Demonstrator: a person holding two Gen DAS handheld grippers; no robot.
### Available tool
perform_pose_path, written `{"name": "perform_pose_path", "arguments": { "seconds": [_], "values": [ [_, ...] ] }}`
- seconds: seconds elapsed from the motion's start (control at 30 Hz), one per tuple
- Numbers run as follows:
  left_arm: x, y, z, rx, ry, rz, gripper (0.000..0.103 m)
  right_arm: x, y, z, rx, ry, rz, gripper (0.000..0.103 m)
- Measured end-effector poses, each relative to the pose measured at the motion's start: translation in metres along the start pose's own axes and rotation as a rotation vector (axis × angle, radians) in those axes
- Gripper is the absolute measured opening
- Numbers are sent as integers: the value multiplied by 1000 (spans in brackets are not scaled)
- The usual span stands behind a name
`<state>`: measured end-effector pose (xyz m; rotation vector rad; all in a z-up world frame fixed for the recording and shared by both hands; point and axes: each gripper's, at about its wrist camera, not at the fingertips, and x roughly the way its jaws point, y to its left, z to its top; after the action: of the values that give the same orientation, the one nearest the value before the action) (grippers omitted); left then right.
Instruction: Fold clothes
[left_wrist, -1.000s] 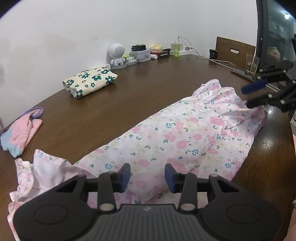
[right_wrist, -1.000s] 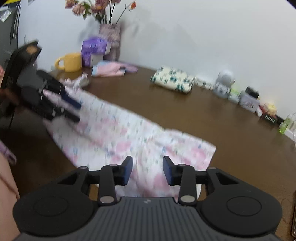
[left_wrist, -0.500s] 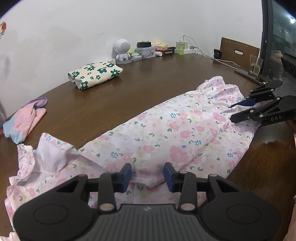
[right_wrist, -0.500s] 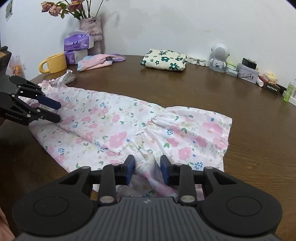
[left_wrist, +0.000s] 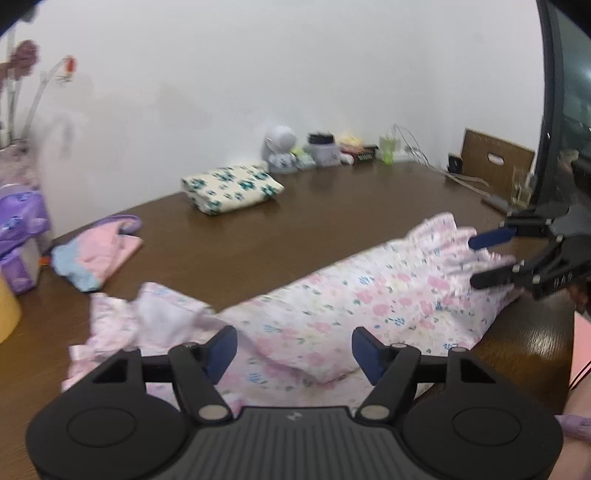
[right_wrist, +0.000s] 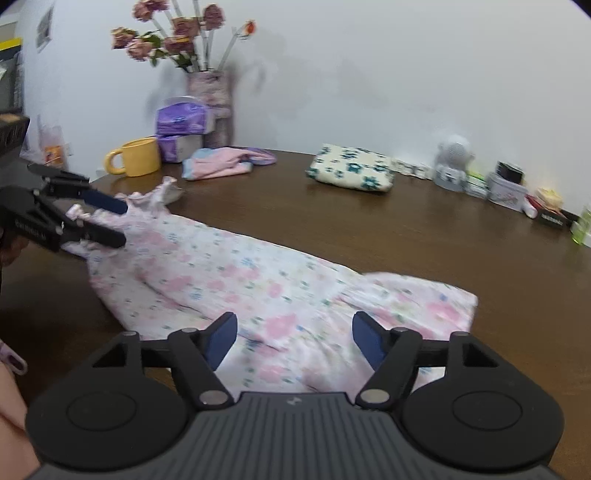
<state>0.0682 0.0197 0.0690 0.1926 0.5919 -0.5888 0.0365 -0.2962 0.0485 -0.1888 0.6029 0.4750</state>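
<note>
Now both tongs (left_wrist: 294, 350) (right_wrist: 294, 339) opening, tilted over dress (right_wrist: 229, 273)

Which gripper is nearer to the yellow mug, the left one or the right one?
The left gripper. It hovers over the dress's ruffled end, on the side of the yellow mug. The right gripper is over the opposite end of the dress, farther away.

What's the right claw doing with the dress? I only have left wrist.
Observer: On the right claw the jaws are opening. The dress lies under them, unpinched.
Operator: Hem end flat?
Observer: Its far corner lies flat on the table.
Operator: Anything past my end?
Observer: A yellow mug stands on the table beyond the ruffles.
</note>
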Motion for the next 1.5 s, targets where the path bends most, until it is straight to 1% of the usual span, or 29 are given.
{"name": "perform_pose_path", "arguments": {
  "seconds": [0.03, 0.1, 0.2, 0.27, 0.33, 0.4, 0.5, 0.6, 0.67, 0.73, 0.8, 0.87, 0.9, 0.93, 0.97, 1.03, 1.13, 1.23, 1.3, 1.33, 1.37, 1.4, 1.43, 1.47, 1.5],
  "values": [
    [-8, 6, 1, -11, -5, 8, 68, 1, 3, 4, -8, 3, 11, 71],
    [-26, 25, 3, -21, -8, 48, 68, 7, 9, 16, -28, 12, 36, 71],
    [-41, 56, 6, -17, 23, 121, 68, 19, 19, 43, -73, 37, 66, 71],
    [-45, 79, 11, 11, 55, 142, 68, 33, 29, 65, -113, 66, 104, 72],
    [-38, 101, 17, 41, 102, 146, 68, 50, 41, 86, -152, 100, 138, 72],
    [-28, 122, 24, 78, 151, 142, 68, 70, 64, 107, -199, 141, 172, 72],
    [-2, 146, 34, 150, 232, 111, 67, 100, 94, 133, -255, 217, 224, 72],
    [28, 164, 45, 220, 310, 66, 66, 127, 120, 158, -322, 301, 241, 72],
    [47, 174, 52, 254, 350, 45, 58, 143, 130, 172, -359, 343, 241, 69],
    [65, 183, 58, 270, 376, 3, 57, 159, 138, 185, -382, 376, 243, 66],
    [81, 189, 59, 269, 403, -44, 54, 175, 143, 193, -373, 389, 257, 61],
    [97, 195, 60, 266, 429, -92, 49, 192, 148, 196, -376, 423, 277, 51],
    [104, 197, 59, 277, 448, -108, 48, 201, 150, 198, -378, 440, 286, 49],
    [108, 198, 60, 296, 465, -116, 48, 209, 153, 200, -379, 457, 296, 43],
    [113, 200, 61, 317, 481, -125, 48, 219, 154, 203, -381, 485, 307, 39],
    [119, 202, 66, 351, 500, -141, 47, 233, 158, 208, -392, 522, 320, 38],
    [126, 204, 73, 381, 509, -207, 47, 250, 165, 213, -380, 555, 355, 39],
    [134, 202, 76, 395, 520, -259, 47, 261, 167, 212, -372, 573, 366, 39],
    [139, 202, 74, 401, 536, -271, 47, 267, 164, 211, -352, 583, 369, 39],
    [140, 202, 73, 400, 539, -273, 44, 270, 162, 210, -343, 586, 368, 38],
    [141, 203, 73, 396, 538, -282, 33, 272, 160, 210, -334, 589, 367, 34],
    [141, 203, 71, 394, 533, -287, 28, 274, 158, 209, -319, 588, 372, 31],
    [139, 203, 70, 397, 519, -278, 18, 275, 156, 209, -305, 588, 377, 26],
    [135, 202, 70, 396, 500, -277, 9, 275, 154, 209, -297, 575, 388, 17],
    [130, 202, 69, 395, 481, -278, 9, 275, 154, 209, -294, 565, 397, 14]
  ]
}}
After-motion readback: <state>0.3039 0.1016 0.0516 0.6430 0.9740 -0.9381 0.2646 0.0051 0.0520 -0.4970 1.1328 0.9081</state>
